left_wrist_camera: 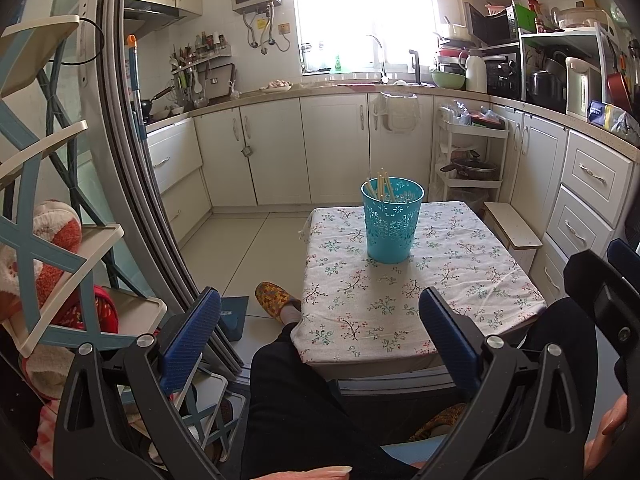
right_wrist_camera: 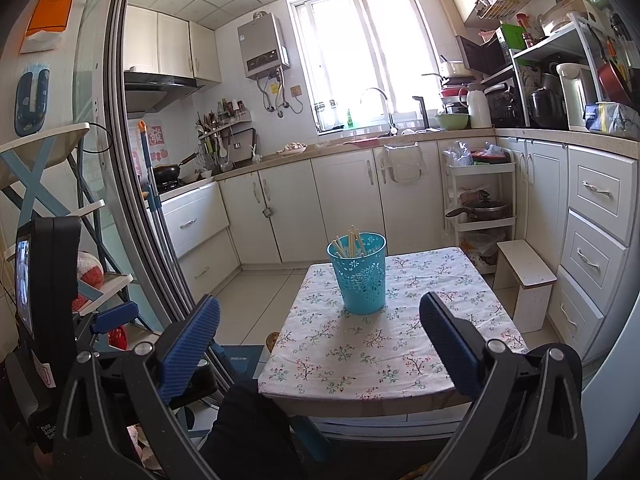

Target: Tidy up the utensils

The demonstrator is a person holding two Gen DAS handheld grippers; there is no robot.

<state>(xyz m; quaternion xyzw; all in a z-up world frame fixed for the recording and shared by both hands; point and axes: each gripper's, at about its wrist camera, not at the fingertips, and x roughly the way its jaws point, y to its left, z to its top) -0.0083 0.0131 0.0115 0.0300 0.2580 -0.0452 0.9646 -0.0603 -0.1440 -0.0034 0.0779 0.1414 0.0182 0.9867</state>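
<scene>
Sunlit and crowded, the kitchen has cream cabinets along two walls, and in the middle of the floor stands a small low counter (left_wrist_camera: 472,280) under a white cloth printed with sprigs. On it, toward the far edge and roughly midway between the left and right edges, sits a turquoise plastic cup with a pierced floral wall (left_wrist_camera: 391,220), upright. Inside lean several pale, slender chopsticks (left_wrist_camera: 382,186), their upper ends just above the rim; no other utensil shows on the cloth.

Neither tool holds anything: the left hand-held gripper (left_wrist_camera: 320,340) and the right hand-held gripper (right_wrist_camera: 320,340) both hover at the near edge with blue pads spread wide, well apart from the cup.

Judging by looks, the chopsticks are light, stiff and smooth, likely to roll or slip between pads, so a pinch across the exposed upper ends seems best. Thin-walled and probably very light, the cup could tip or slide if nudged; steadying it low on its wall would help.
</scene>
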